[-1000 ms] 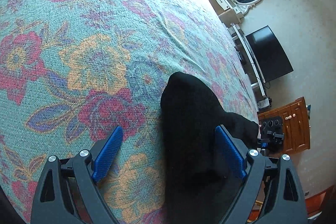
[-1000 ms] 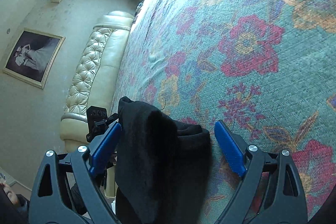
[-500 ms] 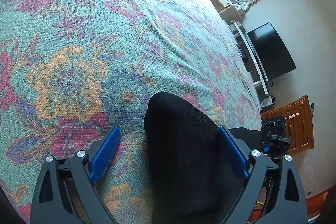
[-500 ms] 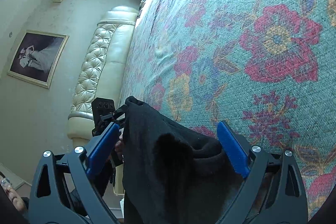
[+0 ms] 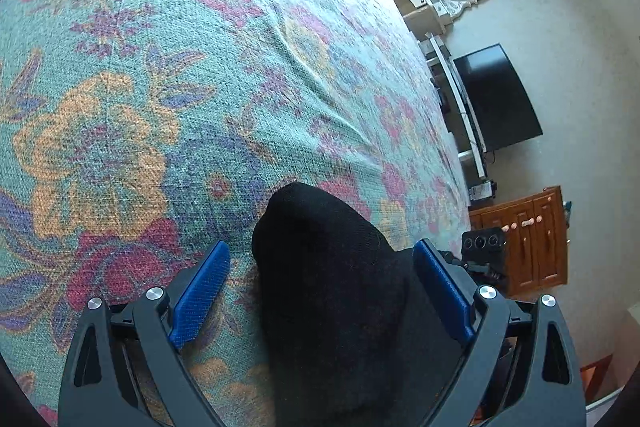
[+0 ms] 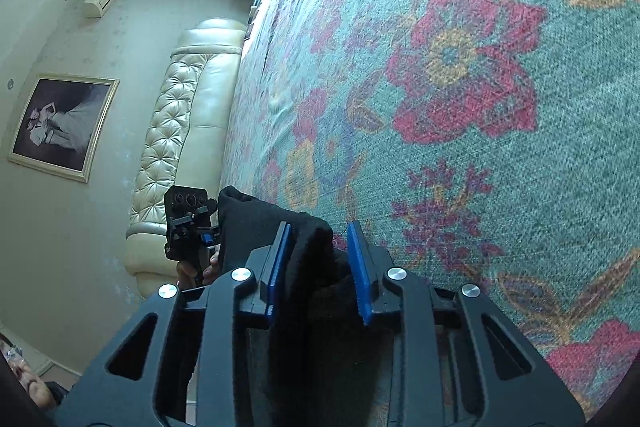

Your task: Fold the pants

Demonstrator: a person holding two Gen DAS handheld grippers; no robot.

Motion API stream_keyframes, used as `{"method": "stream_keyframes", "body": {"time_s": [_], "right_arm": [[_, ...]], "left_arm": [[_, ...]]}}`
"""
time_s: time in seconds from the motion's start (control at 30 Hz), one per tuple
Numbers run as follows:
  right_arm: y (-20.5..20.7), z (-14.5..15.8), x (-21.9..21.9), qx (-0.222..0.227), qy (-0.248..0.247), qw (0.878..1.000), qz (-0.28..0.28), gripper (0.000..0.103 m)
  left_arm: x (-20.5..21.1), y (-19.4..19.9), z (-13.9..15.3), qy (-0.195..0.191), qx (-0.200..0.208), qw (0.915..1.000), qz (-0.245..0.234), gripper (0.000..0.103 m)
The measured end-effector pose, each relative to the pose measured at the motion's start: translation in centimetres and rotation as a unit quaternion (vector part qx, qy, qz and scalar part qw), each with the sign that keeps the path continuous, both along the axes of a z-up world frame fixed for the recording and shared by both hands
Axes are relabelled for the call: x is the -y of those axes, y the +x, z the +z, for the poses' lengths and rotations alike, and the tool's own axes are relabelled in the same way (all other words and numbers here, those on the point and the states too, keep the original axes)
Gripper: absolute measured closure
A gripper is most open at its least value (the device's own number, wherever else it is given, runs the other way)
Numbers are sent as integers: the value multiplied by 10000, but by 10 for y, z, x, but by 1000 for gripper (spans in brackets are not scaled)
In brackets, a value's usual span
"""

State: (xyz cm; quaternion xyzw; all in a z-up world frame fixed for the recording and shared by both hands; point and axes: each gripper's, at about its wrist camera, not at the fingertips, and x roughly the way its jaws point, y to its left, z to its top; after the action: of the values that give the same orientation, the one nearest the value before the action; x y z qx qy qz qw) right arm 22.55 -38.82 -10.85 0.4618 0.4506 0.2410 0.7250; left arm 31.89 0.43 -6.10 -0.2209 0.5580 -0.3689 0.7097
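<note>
Black pants (image 5: 328, 299) lie bunched on the floral bedspread (image 5: 160, 75). My left gripper (image 5: 320, 247) is open, and the rounded end of the pants sits between its blue fingers, close to the right pad (image 5: 440, 287). In the right wrist view, my right gripper (image 6: 319, 227) has its jaws closing, and both blue pads press a fold of the pants (image 6: 252, 219). The left gripper's body (image 6: 188, 223), held by a hand (image 6: 200, 269), shows just beyond that fold. How the rest of the pants lies is hidden under the grippers.
The bedspread (image 6: 480, 115) stretches far ahead of both grippers. A cream tufted headboard (image 6: 168, 131) and a framed picture (image 6: 60, 127) are on one side. A dark TV (image 5: 496, 99) and a wooden cabinet (image 5: 528, 239) stand past the bed's other edge.
The right jaws narrowed from wide apart onto the fold of pants. The left gripper slid a little across the bedspread, the pants end staying between its open fingers.
</note>
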Motion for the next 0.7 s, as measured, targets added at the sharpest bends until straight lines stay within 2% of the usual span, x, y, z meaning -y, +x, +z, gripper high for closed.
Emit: {"method": "stream_keyframes", "body": {"time_s": [0.03, 0.07, 0.1, 0.13, 0.23, 0.37, 0.53, 0.7], "right_arm": [[0, 0, 0, -1, -7, 10000, -3, 75], [0, 0, 0, -1, -3, 10000, -3, 75], [0, -1, 1, 1, 5, 10000, -1, 75], [0, -1, 1, -2, 11, 10000, -7, 76], [0, -2, 2, -3, 2, 10000, -9, 76], [1, 1, -2, -38, -169, 9998, -64, 78], [-3, 0, -4, -30, -240, 9994, -235, 86], [-7, -4, -1, -9, -57, 9991, -422, 88]], "left_arm": [[5, -3, 2, 198, 145, 9997, -92, 12], [9, -5, 3, 420, 271, 9987, -121, 19], [11, -6, 4, 654, 365, 9971, -95, 31], [11, -5, 3, 772, 406, 9961, -91, 34], [6, -3, -1, 776, 433, 9960, -91, 44], [-6, 0, -8, 705, 255, 9972, 84, 57], [-12, -8, -13, 668, 407, 9968, 161, 60], [-19, -10, -14, 389, 459, 9979, 246, 58]]}}
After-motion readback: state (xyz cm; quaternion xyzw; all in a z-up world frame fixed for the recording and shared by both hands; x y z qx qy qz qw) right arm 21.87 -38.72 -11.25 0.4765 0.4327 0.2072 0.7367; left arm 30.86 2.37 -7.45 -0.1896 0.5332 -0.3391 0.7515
